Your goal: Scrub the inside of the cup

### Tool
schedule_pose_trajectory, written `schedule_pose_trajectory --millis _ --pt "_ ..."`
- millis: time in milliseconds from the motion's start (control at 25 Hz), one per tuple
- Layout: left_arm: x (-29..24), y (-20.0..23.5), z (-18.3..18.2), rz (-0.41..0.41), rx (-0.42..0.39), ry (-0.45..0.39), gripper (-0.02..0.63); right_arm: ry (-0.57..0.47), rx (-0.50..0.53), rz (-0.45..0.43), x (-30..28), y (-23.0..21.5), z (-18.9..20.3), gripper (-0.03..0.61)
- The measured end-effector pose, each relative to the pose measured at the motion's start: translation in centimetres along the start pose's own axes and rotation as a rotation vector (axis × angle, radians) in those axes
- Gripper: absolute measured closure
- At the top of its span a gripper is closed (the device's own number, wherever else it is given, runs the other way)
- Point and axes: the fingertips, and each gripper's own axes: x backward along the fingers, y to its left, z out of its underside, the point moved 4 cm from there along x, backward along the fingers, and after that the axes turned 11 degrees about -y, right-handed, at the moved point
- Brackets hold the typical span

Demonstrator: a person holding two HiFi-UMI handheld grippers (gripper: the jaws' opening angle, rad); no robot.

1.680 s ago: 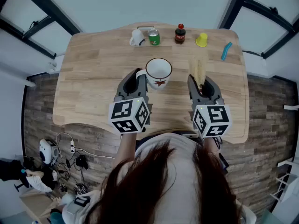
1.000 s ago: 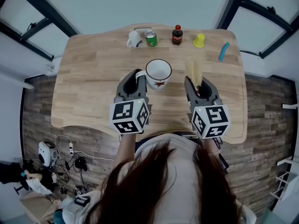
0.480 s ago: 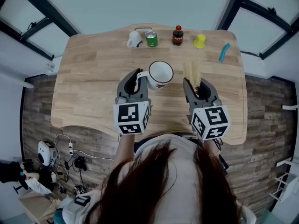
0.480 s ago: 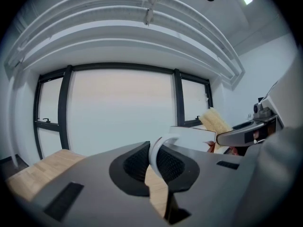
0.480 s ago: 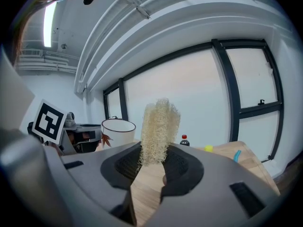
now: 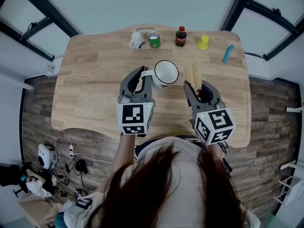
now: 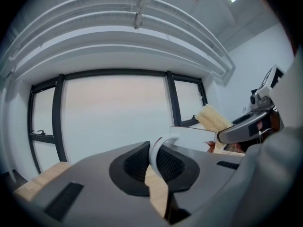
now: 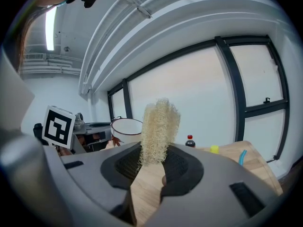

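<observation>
A white enamel cup (image 6: 166, 73) with a dark rim and a red leaf print is held just above the wooden table (image 6: 95, 80), its mouth tipped toward the right. My left gripper (image 6: 144, 76) is shut on the cup's handle (image 7: 157, 149), a white arc pinched between the jaws. My right gripper (image 6: 196, 86) is shut on a pale loofah scrubber (image 6: 193, 74), which stands up out of the jaws just right of the cup's rim. In the right gripper view the scrubber (image 8: 158, 126) rises beside the cup (image 8: 126, 126).
Along the table's far edge stand a small white mug (image 6: 136, 40), a green can (image 6: 153, 38), a cola bottle (image 6: 180, 36) and a yellow cup (image 6: 203, 42). A blue tool (image 6: 228, 52) lies at the far right. The person's head fills the lower view.
The left gripper has lifted the cup by its handle and tipped it rightward. The right gripper has carried the scrubber left and forward, closer to the cup's rim.
</observation>
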Motion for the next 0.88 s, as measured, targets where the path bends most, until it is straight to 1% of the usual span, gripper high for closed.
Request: schedule_pose_trajectory --millis 360,640,880 --pt "-0.2 -0.1 -0.3 0.016 -0.094 -0.012 0.586 0.018 0.002 -0.050 0.0 0.8 0.0 0.459" --pt "-0.2 0.0 -0.6 0.027 -0.172 -0.022 0.586 0.063 0.053 -0.103 -0.2 1.8 0.3 0.459" --pt "-0.3 -0.2 -0.7 0.032 -0.207 -0.019 0.586 0.078 0.068 -0.142 -0.3 2.5 0.5 0.459"
